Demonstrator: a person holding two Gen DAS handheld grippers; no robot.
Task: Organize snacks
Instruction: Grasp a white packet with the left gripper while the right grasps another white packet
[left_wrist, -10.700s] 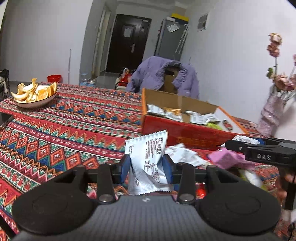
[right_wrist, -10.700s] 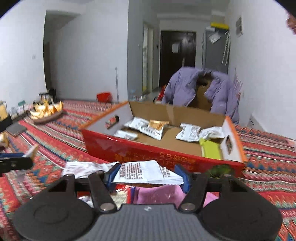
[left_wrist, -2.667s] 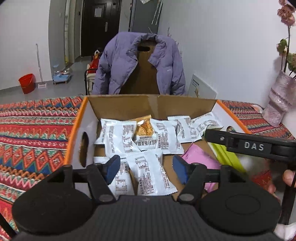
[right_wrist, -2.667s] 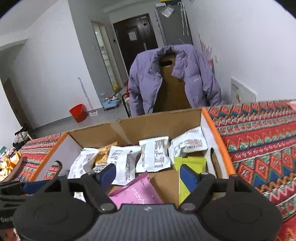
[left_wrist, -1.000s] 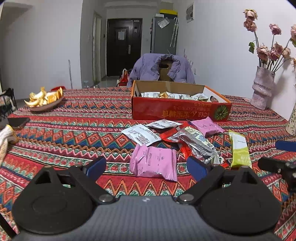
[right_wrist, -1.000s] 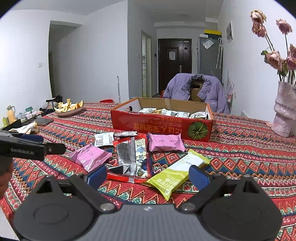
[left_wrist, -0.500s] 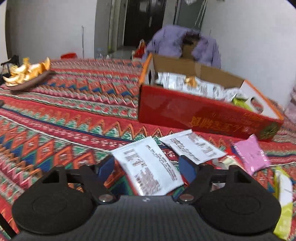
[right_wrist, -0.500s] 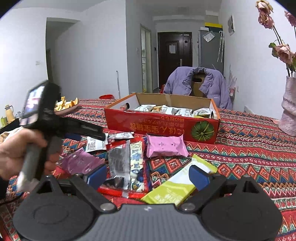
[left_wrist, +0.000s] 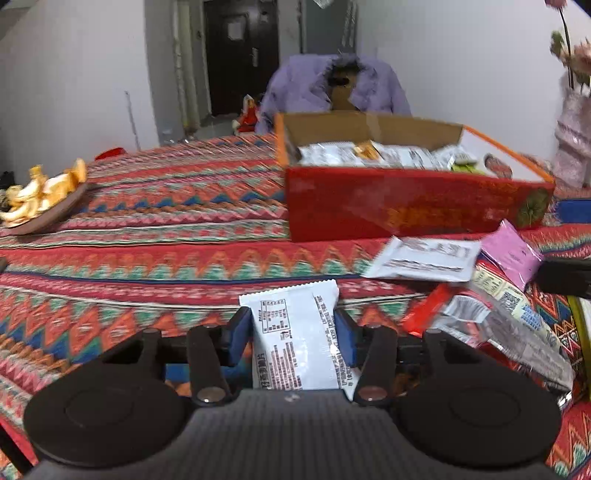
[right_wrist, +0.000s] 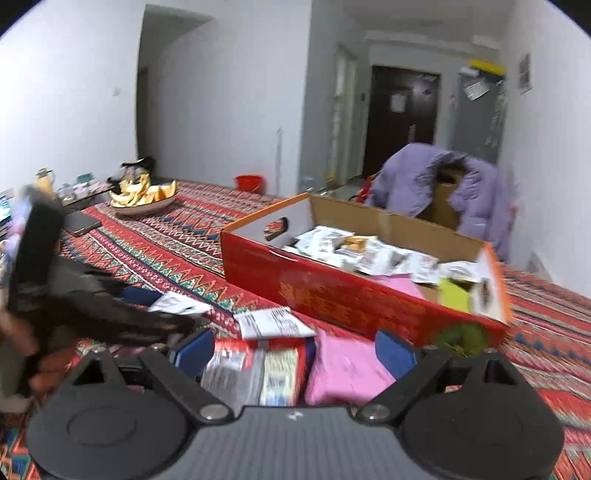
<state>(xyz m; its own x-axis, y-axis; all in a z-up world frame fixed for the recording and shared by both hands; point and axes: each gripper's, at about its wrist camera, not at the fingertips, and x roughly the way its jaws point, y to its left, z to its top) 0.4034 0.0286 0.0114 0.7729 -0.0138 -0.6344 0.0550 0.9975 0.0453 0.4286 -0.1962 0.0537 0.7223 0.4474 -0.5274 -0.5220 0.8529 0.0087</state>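
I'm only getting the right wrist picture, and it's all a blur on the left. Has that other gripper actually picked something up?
Observer: Yes. In the left wrist view the left gripper is closed on a white snack packet, pinched between its two blue pads.
Operator: Is it near the red box?
Observer: Not yet; the red box sits farther back on the patterned tablecloth, with another white packet lying flat in front of it.
Operator: And my gripper?
Observer: The right gripper is wide open over a pink packet. The left view adds that a second pink packet lies by the box's right corner.
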